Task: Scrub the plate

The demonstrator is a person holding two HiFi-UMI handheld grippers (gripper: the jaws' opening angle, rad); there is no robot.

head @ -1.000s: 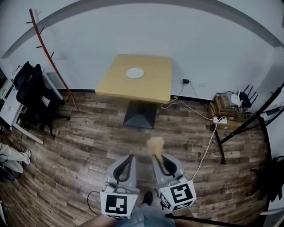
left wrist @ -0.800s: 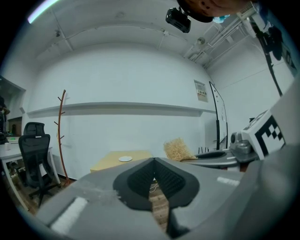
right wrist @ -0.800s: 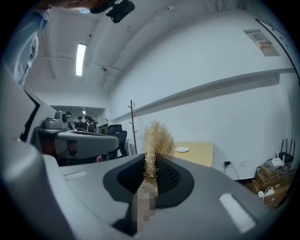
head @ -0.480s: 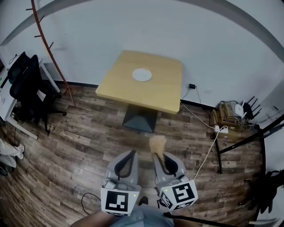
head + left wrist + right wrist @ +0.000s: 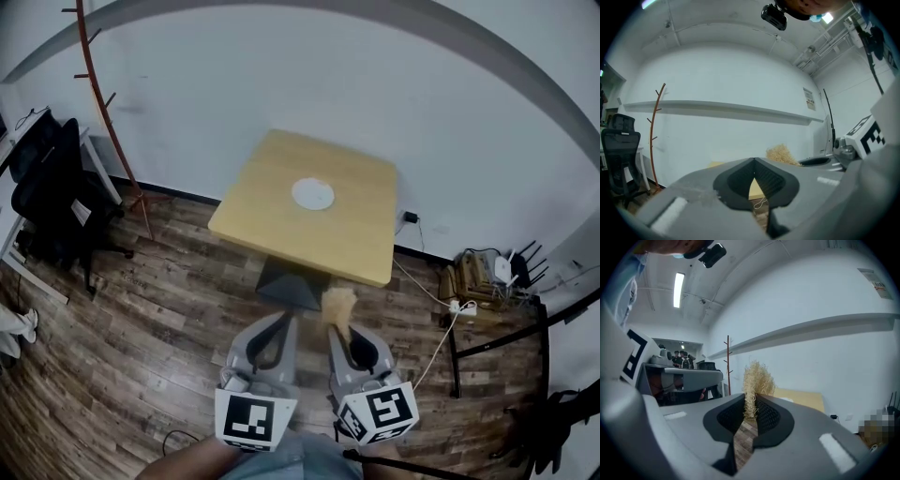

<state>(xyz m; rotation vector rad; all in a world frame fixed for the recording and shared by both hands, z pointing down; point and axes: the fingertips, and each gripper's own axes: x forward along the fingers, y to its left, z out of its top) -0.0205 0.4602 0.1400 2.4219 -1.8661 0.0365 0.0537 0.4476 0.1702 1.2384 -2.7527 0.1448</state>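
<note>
A white plate (image 5: 312,194) lies near the middle of a square wooden table (image 5: 267,215) ahead of me. My right gripper (image 5: 340,330) is shut on a straw-coloured fibre scrubber (image 5: 338,305), which sticks up past its tips; in the right gripper view the scrubber (image 5: 756,381) is pinched between the pads. My left gripper (image 5: 283,323) is shut with nothing in it, its pads meeting at the tips (image 5: 754,161). Both grippers hang over the wooden floor, well short of the table. From the left gripper view the scrubber (image 5: 782,154) shows to the right.
A black office chair (image 5: 52,192) and a red coat stand (image 5: 105,112) stand at the left by the wall. Cables, a power strip and a router (image 5: 483,277) lie on the floor at the right, near a black stand (image 5: 497,342). The table's dark base (image 5: 289,281) sits under it.
The table and plate have come nearer and lower in the head view as I moved forward. Both grippers keep their hold and place relative to me.
</note>
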